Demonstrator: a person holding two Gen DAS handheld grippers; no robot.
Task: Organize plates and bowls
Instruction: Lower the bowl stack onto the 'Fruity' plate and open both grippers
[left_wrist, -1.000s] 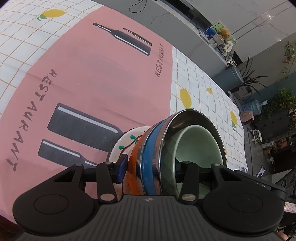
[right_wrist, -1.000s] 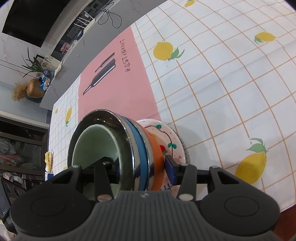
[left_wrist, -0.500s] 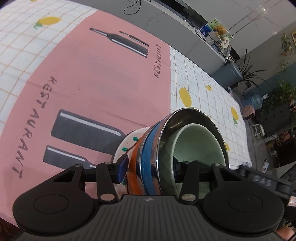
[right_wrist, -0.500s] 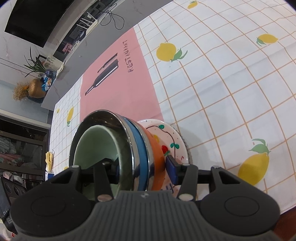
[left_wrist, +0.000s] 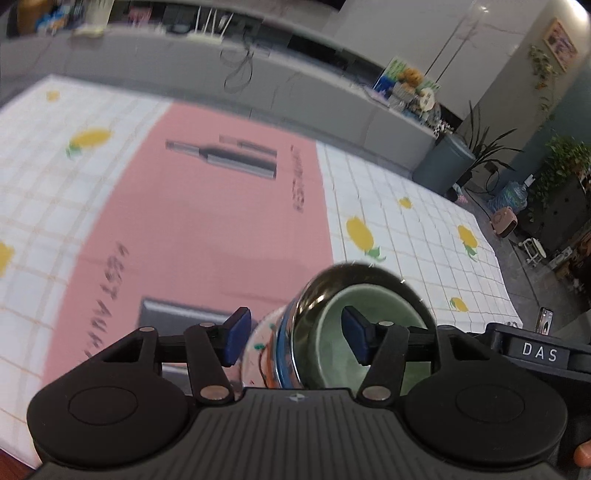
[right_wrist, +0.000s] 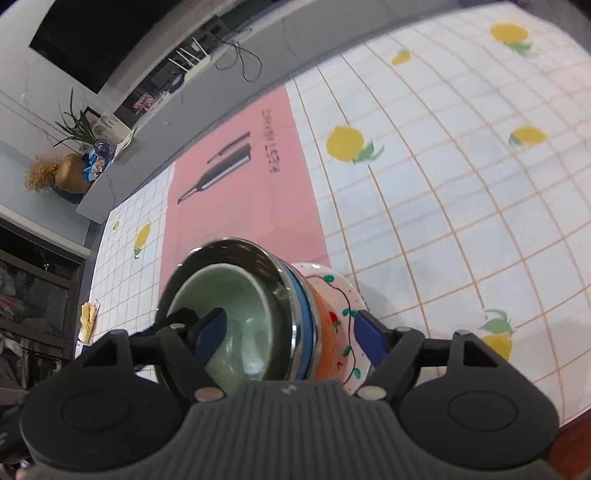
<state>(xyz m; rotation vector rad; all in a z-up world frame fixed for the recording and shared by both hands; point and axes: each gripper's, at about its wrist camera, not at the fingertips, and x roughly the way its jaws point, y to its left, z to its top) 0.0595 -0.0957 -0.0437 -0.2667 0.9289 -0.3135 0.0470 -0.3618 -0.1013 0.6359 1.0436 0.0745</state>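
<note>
Left gripper (left_wrist: 295, 341): its jaws stand wide, astride a nested stack (left_wrist: 295, 332) that lies tipped, mouth to the right. The left pad (left_wrist: 236, 341) sits just beside the plate's underside with a thin gap showing. The right pad (left_wrist: 356, 339) reaches into the innermost bowl, its blue face bare. This view is blurred, so the stack's colours smear.

The right gripper (right_wrist: 291, 334) faces the same stack from the other side, mouth to the left, and its jaws are also spread wide. One pad (right_wrist: 212, 328) is inside the pale green bowl (right_wrist: 236, 295), seemingly clear of its wall. Next comes a shiny steel bowl (right_wrist: 236, 251) around the green one, then a blue rim (right_wrist: 304, 321) and an orange one (right_wrist: 325, 332). A white plate (right_wrist: 340, 291) painted with green leaves and red fruit comes last. The other pad (right_wrist: 369, 339) is at the plate's edge.

The stack is over the near end of a pink mat (right_wrist: 240, 206), on a lemon-print cloth (right_wrist: 443, 184). I cannot tell whether it rests there.
</note>
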